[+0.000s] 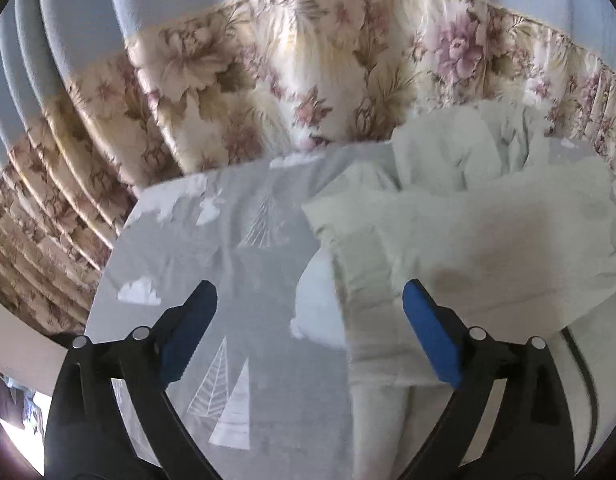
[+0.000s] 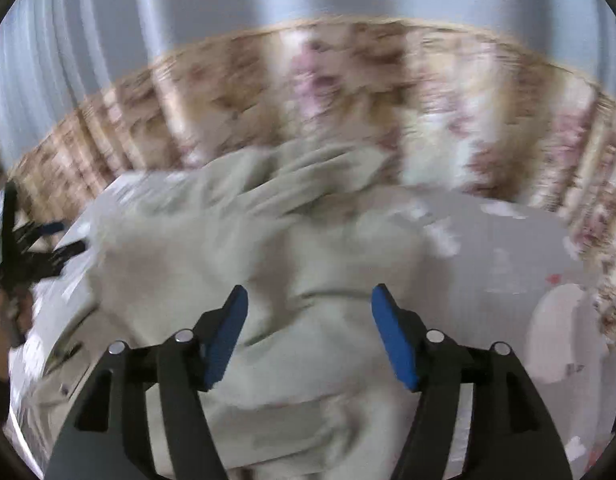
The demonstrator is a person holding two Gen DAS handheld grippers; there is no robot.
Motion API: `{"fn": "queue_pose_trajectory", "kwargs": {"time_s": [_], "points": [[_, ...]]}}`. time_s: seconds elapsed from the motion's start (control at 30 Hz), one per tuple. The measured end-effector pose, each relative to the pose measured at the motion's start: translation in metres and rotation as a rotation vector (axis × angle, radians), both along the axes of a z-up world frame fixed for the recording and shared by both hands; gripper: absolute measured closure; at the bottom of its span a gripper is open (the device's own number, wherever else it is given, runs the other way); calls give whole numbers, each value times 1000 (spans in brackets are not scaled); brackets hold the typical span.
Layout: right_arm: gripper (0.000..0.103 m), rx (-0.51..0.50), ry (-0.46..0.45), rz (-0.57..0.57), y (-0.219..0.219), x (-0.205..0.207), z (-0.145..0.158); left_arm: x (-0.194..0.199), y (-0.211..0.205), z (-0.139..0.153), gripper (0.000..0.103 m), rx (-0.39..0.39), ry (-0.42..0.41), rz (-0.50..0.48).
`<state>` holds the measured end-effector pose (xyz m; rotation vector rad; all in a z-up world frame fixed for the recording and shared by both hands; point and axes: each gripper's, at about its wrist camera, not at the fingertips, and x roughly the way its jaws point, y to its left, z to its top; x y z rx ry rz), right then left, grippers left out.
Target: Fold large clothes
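Blue-padded left gripper (image 1: 310, 330) and right gripper (image 2: 310, 334) both hang with fingers spread, gripping nothing. Pale green garment (image 2: 235, 248) lies crumpled at frame centre on a grey printed sheet (image 1: 179, 248), bare toward lower left. Floral curtain (image 1: 267, 68) hangs beyond.

A grey patterned sheet (image 1: 211, 248) covers the surface, bearing a crumpled pale garment (image 1: 468, 216).

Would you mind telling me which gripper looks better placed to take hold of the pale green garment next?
Probably the right gripper: open, with the pale green garment directly under and ahead of it. The left gripper, also open, hangs mostly over the grey patterned sheet, the garment off to its right.
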<state>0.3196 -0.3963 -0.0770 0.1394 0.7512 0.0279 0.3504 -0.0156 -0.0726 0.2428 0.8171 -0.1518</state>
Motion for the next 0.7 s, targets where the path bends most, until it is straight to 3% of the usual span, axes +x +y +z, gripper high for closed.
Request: {"fn": "queue_pose_trajectory", "kwargs": {"time_s": [0.07, 0.1, 0.13, 0.17, 0.2, 0.23, 0.33, 0.43, 0.5, 0.57, 0.63, 0.67, 0.7], "points": [[39, 54, 53, -21, -12, 17, -16, 12, -12, -2, 17, -9, 29, -2], [40, 75, 111, -30, -16, 29, -34, 18, -19, -7, 33, -9, 48, -13], [56, 68, 137, -27, -15, 36, -45, 26, -27, -16, 50, -3, 80, -28], [71, 42, 142, -20, -12, 38, -52, 33, -32, -25, 59, 1, 111, -36], [75, -5, 139, -23, -8, 39, -56, 42, -38, -36, 62, 12, 140, -33], [86, -84, 130, -40, -5, 40, -58, 46, -38, -43, 62, 20, 142, -27], [90, -192, 166, -68, -6, 47, -68, 57, -44, -55, 62, 38, 123, -48], [89, -195, 173, -60, -11, 48, -80, 57, -53, -68, 62, 69, 99, -53], [89, -205, 180, -56, -9, 47, -76, 51, -60, -68, 61, 117, 60, -61], [85, -159, 193, -38, -10, 44, -64, 48, -57, -61, 59, 112, 69, -70], [80, -91, 150, -21, -14, 38, -34, 46, -46, -43, 37, 77, 81, -61], [66, -55, 107, -6, -15, 35, -17, 44, -40, -33, 31, 51, 74, -58], [59, -33, 77, 0, -13, 35, -5, 44, -35, -20, 26, 18, 62, -48]]}}
